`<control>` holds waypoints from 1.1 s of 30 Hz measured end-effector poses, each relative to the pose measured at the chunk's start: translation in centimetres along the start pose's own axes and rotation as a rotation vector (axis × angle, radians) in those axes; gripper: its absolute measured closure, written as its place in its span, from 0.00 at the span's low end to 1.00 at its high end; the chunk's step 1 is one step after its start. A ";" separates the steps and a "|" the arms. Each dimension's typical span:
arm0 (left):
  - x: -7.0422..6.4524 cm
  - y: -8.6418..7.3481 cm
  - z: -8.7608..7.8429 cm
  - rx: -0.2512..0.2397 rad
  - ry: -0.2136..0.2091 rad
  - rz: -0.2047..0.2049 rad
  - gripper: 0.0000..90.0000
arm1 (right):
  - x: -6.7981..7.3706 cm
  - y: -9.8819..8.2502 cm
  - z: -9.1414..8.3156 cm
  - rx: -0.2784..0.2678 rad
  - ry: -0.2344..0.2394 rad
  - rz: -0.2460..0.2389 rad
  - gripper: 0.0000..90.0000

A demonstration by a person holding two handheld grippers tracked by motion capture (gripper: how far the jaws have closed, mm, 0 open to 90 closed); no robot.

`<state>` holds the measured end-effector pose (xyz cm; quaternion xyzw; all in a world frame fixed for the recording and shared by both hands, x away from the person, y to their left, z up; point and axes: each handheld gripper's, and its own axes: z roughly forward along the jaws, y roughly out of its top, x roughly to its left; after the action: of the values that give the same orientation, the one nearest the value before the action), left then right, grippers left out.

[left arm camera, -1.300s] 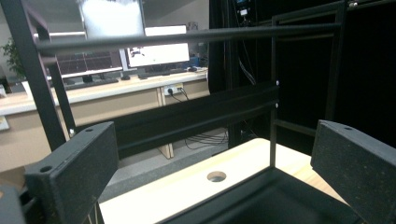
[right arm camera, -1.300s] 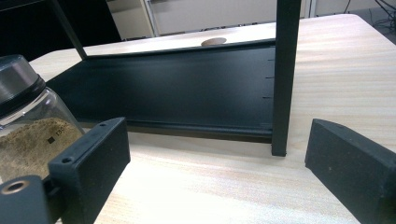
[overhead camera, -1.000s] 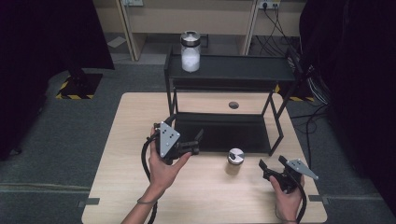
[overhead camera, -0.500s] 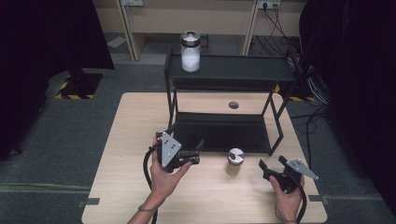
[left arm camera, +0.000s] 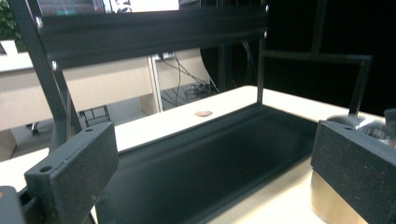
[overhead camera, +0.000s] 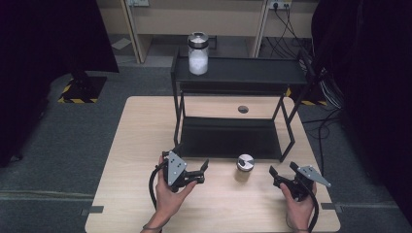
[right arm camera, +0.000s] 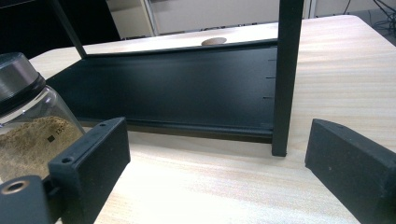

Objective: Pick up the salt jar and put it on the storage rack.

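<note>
A wooden table (overhead camera: 136,145) bears a black rack (overhead camera: 228,138) and a jar (overhead camera: 245,167) of perhaps brown powder.

I count two jars: one with white stuff (overhead camera: 198,47) at 12 o'clock, one with brown powder (overhead camera: 245,167) at 5 o'clock. One black rack (overhead camera: 233,73), two shelves. One table (overhead camera: 136,145). My two grippers: left (overhead camera: 203,171), right (overhead camera: 283,174).

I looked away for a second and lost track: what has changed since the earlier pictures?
The left tool has come down and back toward the person, away from the black rack, its jaws open and empty. Nothing was grasped or released. The right tool kept its place, jaws open. The small jar on the table and the tall jar on the rack's top shelf stayed put.
</note>
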<state>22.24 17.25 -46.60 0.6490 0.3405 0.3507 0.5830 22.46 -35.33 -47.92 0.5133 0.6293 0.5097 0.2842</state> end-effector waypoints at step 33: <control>-0.5 -4.4 -0.3 0.120 0.001 -0.116 0.01 | 0.2 0.0 0.0 -0.001 -0.005 -0.009 0.07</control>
<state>21.63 17.37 -51.01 0.6617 0.3984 0.2956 0.5622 22.39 -35.17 -47.92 0.5117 0.6305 0.5075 0.2881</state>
